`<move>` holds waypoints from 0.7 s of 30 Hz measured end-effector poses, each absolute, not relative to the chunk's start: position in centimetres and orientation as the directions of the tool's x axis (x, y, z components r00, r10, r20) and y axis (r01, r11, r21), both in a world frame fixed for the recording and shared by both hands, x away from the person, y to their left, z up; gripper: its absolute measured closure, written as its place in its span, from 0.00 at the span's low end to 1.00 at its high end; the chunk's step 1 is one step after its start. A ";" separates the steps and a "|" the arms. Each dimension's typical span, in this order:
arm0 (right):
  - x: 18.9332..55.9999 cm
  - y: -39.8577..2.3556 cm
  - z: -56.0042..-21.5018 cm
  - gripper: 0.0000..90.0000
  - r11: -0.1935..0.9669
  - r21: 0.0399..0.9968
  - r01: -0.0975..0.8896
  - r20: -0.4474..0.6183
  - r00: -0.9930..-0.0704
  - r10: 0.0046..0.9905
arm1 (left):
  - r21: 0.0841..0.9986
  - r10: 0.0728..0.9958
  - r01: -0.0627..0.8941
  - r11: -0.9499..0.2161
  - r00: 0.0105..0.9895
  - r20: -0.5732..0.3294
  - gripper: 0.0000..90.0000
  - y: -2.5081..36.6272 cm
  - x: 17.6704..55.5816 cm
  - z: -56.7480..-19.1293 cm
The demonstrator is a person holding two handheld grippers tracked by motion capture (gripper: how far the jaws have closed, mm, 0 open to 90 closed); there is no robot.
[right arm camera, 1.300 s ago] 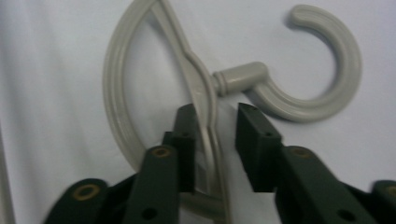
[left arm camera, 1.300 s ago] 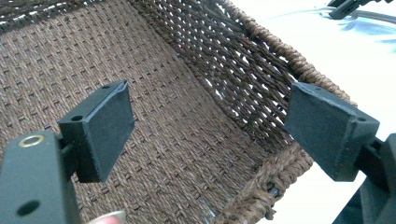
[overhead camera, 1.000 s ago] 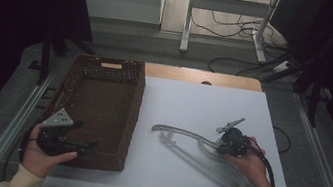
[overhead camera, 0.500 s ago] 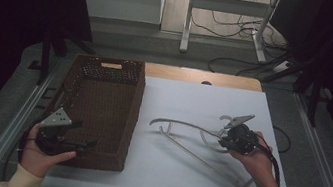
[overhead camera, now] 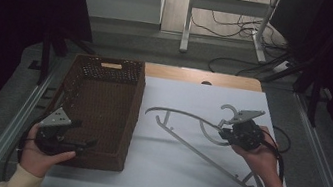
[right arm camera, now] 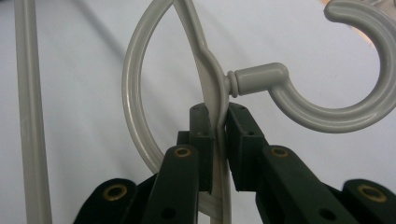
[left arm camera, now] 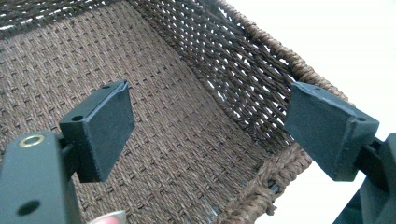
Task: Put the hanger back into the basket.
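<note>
Over the counter (overhead camera: 181, 182), right claw (right arm camera: 218, 122) is clamping the hanger (overhead camera: 183, 135) below its hook; left claw (left arm camera: 210, 140) is gaping wide over the basket (overhead camera: 116, 159).

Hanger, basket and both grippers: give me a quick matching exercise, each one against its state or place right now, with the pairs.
Things:
1. grey plastic hanger
2. brown wicker basket
3. left gripper
4. right gripper

States:
A. jaws wide apart, nothing between them, over the basket's near end
B. jaws shut on the strip just below the hook
C. on the left part of the white table, nothing seen inside
D. hook end raised, far end near the table

Pairs: 1-D, 2-C, 3-A, 4-B
</note>
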State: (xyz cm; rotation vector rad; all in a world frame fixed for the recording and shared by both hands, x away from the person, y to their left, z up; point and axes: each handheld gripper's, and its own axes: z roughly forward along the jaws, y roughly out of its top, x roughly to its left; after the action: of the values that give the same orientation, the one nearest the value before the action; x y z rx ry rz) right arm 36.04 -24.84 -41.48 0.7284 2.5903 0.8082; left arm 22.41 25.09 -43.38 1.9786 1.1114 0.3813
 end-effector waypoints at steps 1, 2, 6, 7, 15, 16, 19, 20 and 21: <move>35.7 -24.7 -40.8 0.90 0.704 0.614 0.358 -0.163 -0.815 0.557 | 0.775 0.816 0.569 -0.276 0.565 -0.123 0.18 25.1 22.4 -43.4; 35.7 -24.7 -40.8 0.90 0.704 0.614 0.358 -0.163 -0.815 0.557 | 0.775 0.816 0.569 -0.276 0.565 -0.123 0.18 25.1 22.4 -43.4; 35.2 -24.4 -39.8 0.90 0.696 0.639 0.327 -0.167 -0.824 0.541 | 0.775 0.817 0.569 -0.276 0.564 -0.124 0.18 25.1 22.4 -43.3; 35.0 -24.2 -39.5 0.90 0.693 0.648 0.315 -0.166 -0.830 0.533 | 0.775 0.816 0.568 -0.277 0.565 -0.123 0.18 25.1 22.4 -43.3; 34.7 -23.6 -39.6 0.90 0.689 0.658 0.305 -0.137 -0.851 0.507 | 0.781 0.802 0.562 -0.274 0.581 -0.137 0.18 24.6 22.2 -43.0; 34.7 -23.5 -39.6 0.90 0.691 0.657 0.301 -0.134 -0.855 0.500 | 0.781 0.802 0.562 -0.274 0.581 -0.137 0.18 24.6 22.2 -43.0; 34.6 -23.4 -39.7 0.90 0.696 0.656 0.291 -0.135 -0.862 0.488 | 0.787 0.795 0.552 -0.274 0.591 -0.137 0.18 24.4 22.1 -42.7; 34.5 -23.4 -39.7 0.90 0.699 0.655 0.288 -0.135 -0.865 0.483 | 0.790 0.793 0.549 -0.274 0.594 -0.138 0.18 24.3 22.0 -42.6; 34.4 -23.2 -39.7 0.90 0.701 0.655 0.280 -0.134 -0.870 0.474 | 0.792 0.790 0.545 -0.273 0.597 -0.138 0.18 24.2 22.0 -42.4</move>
State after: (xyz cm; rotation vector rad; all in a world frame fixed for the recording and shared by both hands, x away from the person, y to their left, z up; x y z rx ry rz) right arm 34.35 -23.24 -39.69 0.5957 2.6183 0.9387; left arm 21.96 24.24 -42.42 1.9611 1.0626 0.3585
